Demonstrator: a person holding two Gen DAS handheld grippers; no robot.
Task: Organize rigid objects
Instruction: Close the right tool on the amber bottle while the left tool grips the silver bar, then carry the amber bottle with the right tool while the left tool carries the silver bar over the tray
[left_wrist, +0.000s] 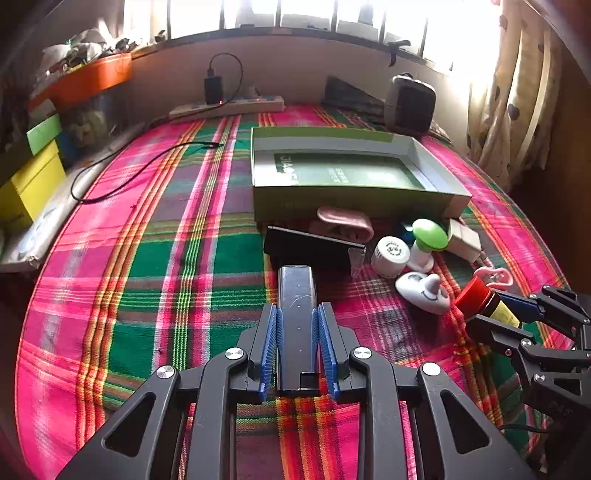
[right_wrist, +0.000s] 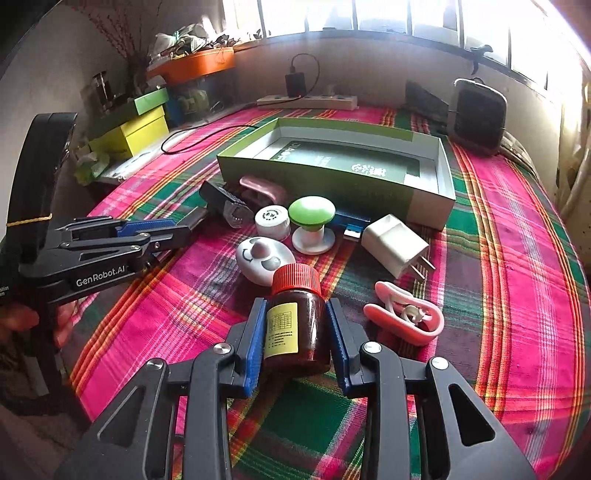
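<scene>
Left gripper (left_wrist: 297, 325) is clamping a slim, glossy black bar-shaped device (left_wrist: 296, 295), lying lengthwise on the plaid cloth (left_wrist: 147, 258). Right gripper (right_wrist: 295, 332) is gripping a brown glass bottle (right_wrist: 297, 332), red ribbed cap, yellow label facing up. Both are sitting in front of the open green box (right_wrist: 332, 173).

"GenRobot.AI" on left gripper (right_wrist: 173, 230); bottle label (right_wrist: 281, 328) seemingly illegible.

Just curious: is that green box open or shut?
Open: the green box has no lid on, and its printed green bottom shows inside.
</scene>
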